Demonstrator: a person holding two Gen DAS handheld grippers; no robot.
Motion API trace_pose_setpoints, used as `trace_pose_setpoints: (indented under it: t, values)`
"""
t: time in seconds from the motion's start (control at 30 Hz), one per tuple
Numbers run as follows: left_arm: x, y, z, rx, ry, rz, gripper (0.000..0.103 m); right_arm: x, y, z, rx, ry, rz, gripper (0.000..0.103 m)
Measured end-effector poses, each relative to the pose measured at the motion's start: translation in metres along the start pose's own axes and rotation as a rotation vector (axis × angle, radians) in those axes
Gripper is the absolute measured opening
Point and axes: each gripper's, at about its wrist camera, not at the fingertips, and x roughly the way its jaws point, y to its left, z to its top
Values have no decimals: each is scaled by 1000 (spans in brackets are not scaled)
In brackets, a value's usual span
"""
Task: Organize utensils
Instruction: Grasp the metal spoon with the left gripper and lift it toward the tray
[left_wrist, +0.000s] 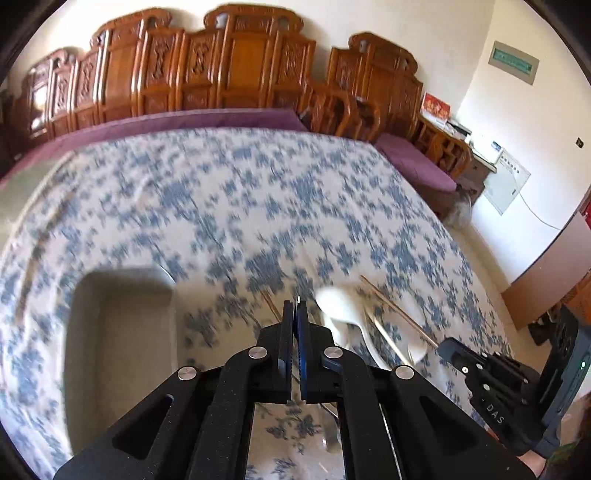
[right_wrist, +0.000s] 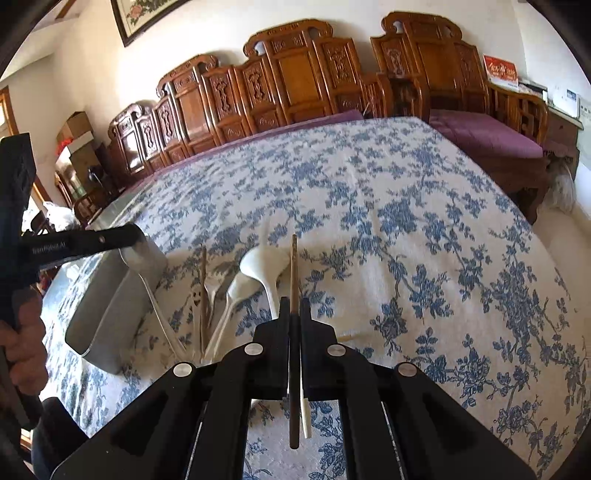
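Bright daylight; left view motion-blurred, fisheye-warped.

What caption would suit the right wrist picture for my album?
Right gripper clamps a brown chopstick above white spoons on a floral tablecloth.

Left tool (left_wrist: 295, 308) closed and angled downward; right tool (right_wrist: 294, 306) clamped shut, angled downward.

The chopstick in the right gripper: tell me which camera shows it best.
The right wrist view. There the brown chopstick runs sharp and nearly full length between the right gripper, which is shut on it. The left wrist view shows the right gripper only from the side at the frame's edge; I cannot tell the held stick there.
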Motion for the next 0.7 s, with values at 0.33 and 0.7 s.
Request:
trace_pose_setpoints:
  t: [0.33,0.7]
  values:
    - [-44,46,21,11,-72,98,1,-5,19,1,-37,-27,25,6]
    - [-66,116,20,66,-15,258,1,2,62,-7,-126,-14,50,6]
